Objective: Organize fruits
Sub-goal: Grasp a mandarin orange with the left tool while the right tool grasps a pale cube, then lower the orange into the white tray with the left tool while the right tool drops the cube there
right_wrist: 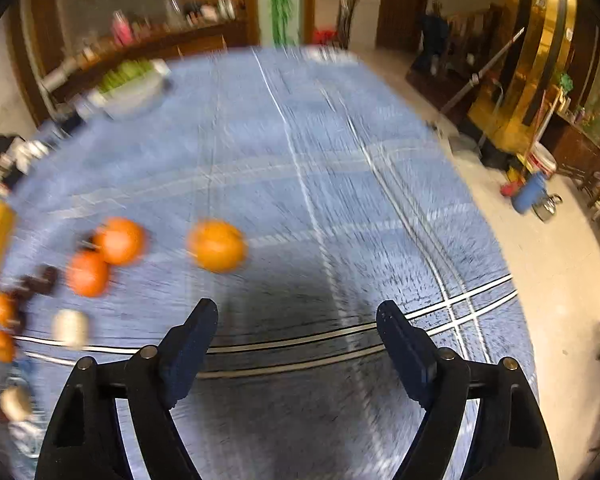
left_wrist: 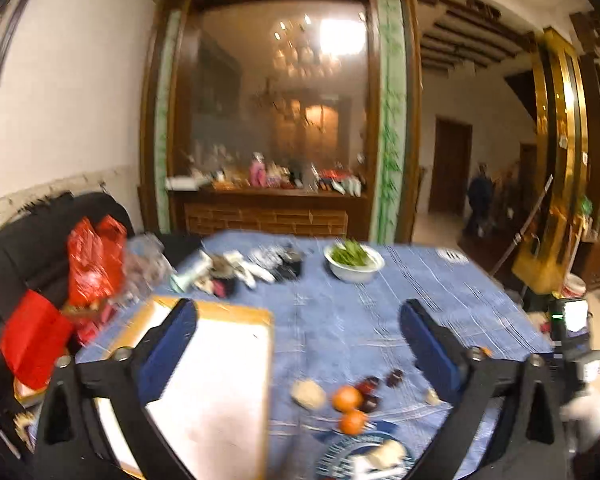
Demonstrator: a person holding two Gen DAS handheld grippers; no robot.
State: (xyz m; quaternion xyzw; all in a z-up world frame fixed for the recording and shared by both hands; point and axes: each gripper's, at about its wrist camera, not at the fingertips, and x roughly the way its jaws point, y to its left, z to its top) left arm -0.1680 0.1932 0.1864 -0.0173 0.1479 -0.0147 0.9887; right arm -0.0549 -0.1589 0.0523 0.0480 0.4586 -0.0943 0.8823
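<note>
1. Blue checked tablecloth [right_wrist: 340, 152] covers the table before us; a white bowl of greens [left_wrist: 354, 261] sits at its far side.
2. Our left gripper [left_wrist: 298, 316] is spread wide and holds nothing, with a wood-rimmed white tray [left_wrist: 220, 380] under its left finger.
3. Our right gripper [right_wrist: 296, 320] is likewise parted and bare above the cloth.
4. One orange [right_wrist: 217, 245] lies alone ahead of it; two more oranges [right_wrist: 104, 256] touch each other further left, beside dark fruits [right_wrist: 40, 280].
</note>
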